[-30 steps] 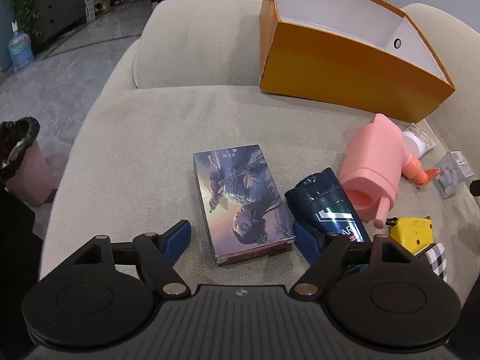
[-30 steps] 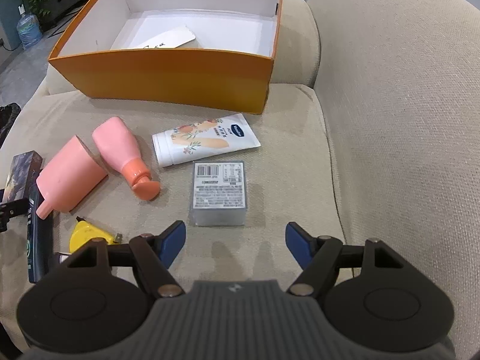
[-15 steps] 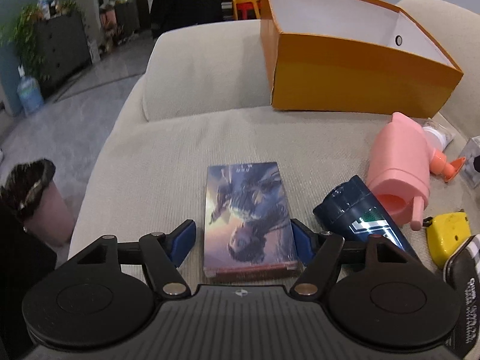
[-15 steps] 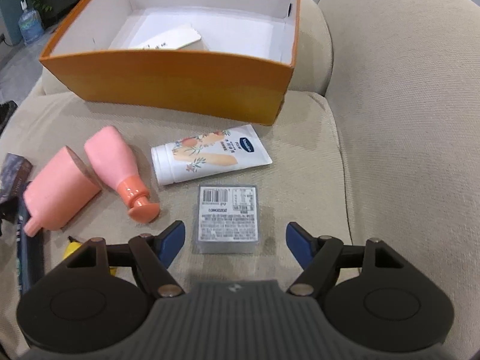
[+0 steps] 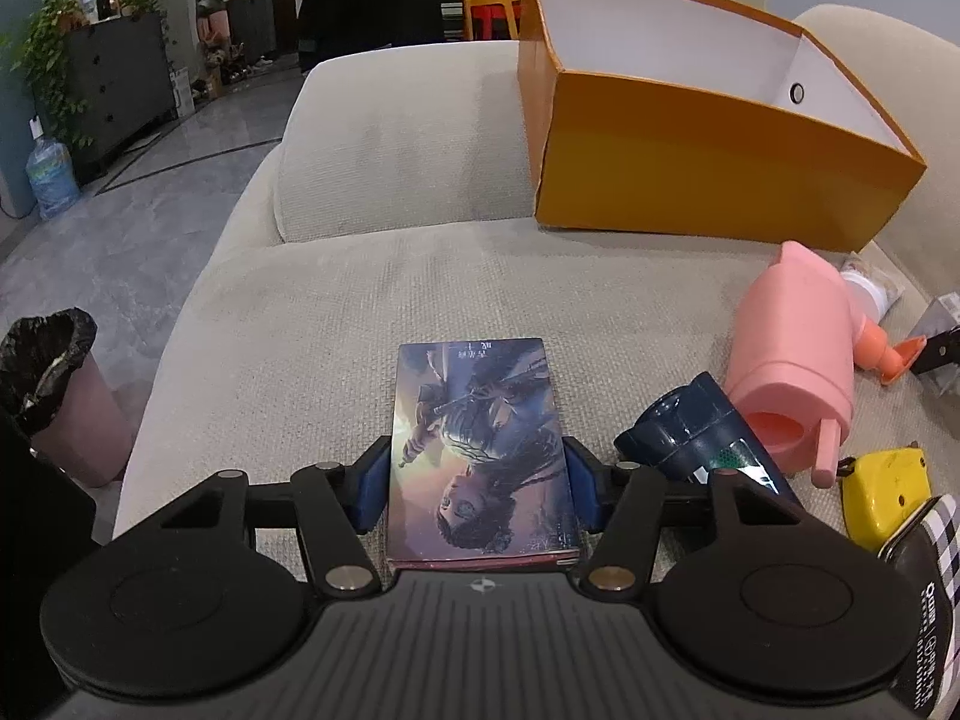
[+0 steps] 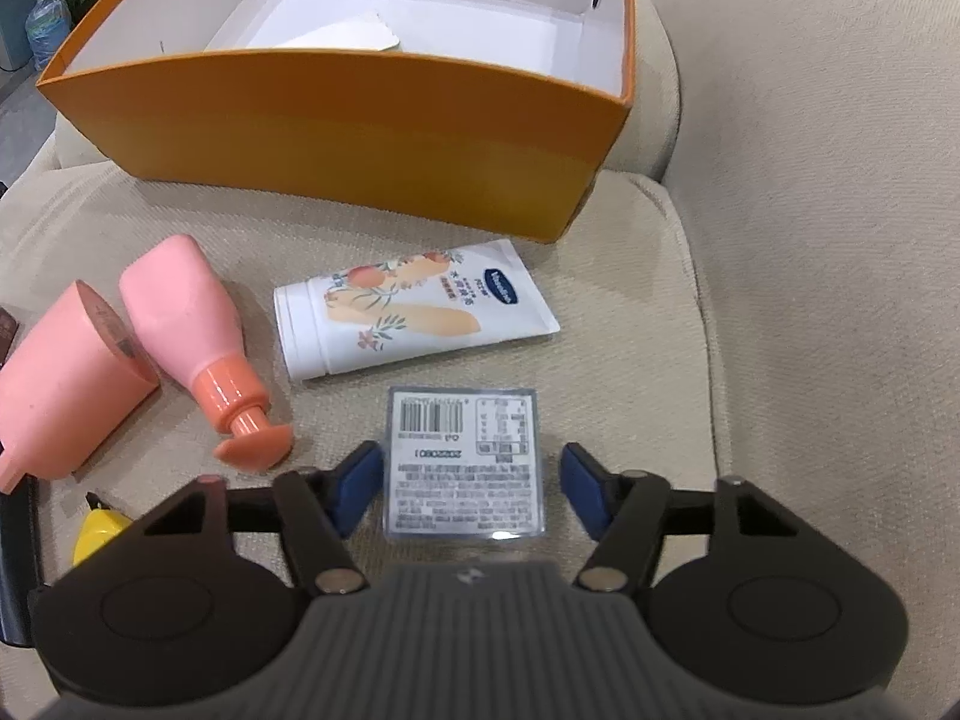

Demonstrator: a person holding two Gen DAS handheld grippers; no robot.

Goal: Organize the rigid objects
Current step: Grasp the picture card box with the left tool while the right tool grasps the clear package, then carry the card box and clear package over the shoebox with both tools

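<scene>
My left gripper [image 5: 477, 483] is shut on an illustrated card box [image 5: 480, 420] that lies on the beige sofa seat; both blue pads touch its long sides. My right gripper [image 6: 469, 487] is open and straddles a clear plastic case [image 6: 463, 461] with a barcode label, with gaps on both sides. An open orange box [image 6: 360, 120] stands at the back of the seat, also in the left wrist view [image 5: 708, 162]. It holds only a white card [image 6: 354, 39].
Around lie a pink cup [image 5: 792, 354], a pink pump bottle [image 6: 198, 330], a white cream tube [image 6: 408, 312], a dark blue can [image 5: 702, 438] and a yellow tape measure [image 5: 882, 486]. A pink bin [image 5: 60, 396] stands on the floor at the left. The sofa back rises at the right.
My left gripper moved forward over the card box and closed on its sides. My right gripper moved forward until the plastic case lay between its open fingers.
</scene>
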